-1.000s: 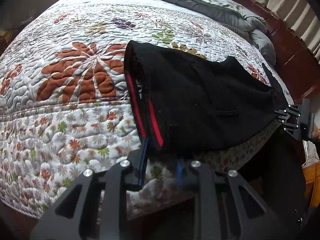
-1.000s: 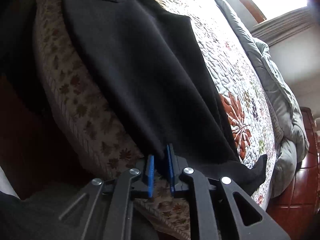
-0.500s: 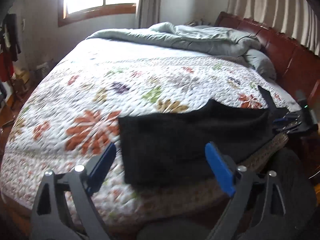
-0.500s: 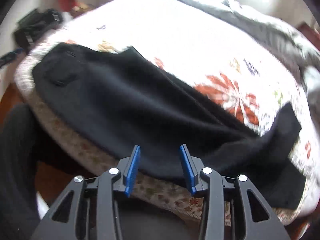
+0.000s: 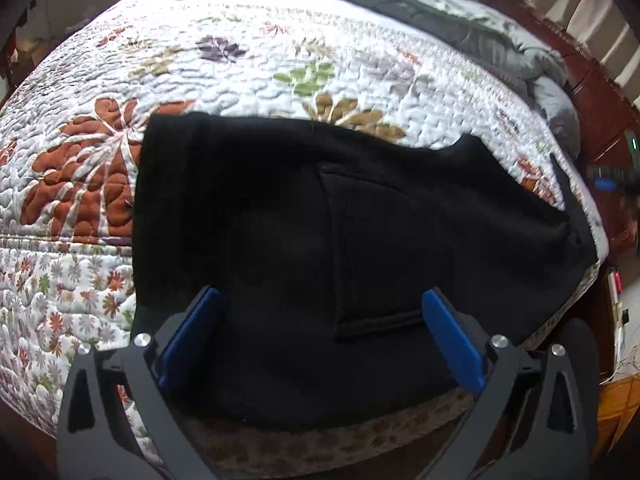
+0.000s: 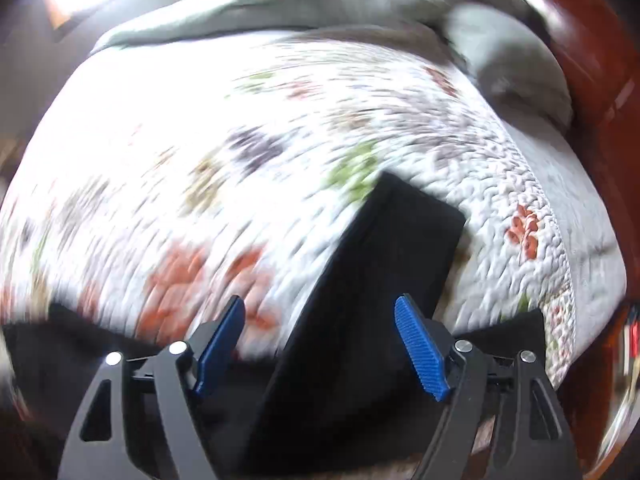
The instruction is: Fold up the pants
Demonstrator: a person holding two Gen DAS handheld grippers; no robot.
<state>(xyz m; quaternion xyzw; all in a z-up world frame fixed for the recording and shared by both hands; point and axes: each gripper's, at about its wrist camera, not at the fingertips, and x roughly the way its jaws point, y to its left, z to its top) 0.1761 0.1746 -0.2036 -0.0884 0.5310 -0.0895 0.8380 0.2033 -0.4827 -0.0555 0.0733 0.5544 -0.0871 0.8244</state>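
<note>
The black pants (image 5: 304,240) lie flat on the floral quilt (image 5: 248,56) near the bed's front edge, waistband at the left, a back pocket (image 5: 372,252) facing up. My left gripper (image 5: 320,336) is open and empty, its blue pads (image 5: 452,344) spread just above the waist part. In the blurred right wrist view a pant leg (image 6: 384,264) runs away over the quilt (image 6: 200,128). My right gripper (image 6: 320,344) is open and empty above that leg's near part.
A grey duvet (image 5: 460,12) is bunched at the head of the bed by the dark wooden headboard (image 5: 580,80). The quilt's edge drops off just below the pants. The other gripper shows faintly at the far right (image 5: 608,182).
Both grippers have let go of the pants and opened wide. The pants now lie flat on the quilt. The left gripper has come back down over the waist; the right one is swinging fast.
</note>
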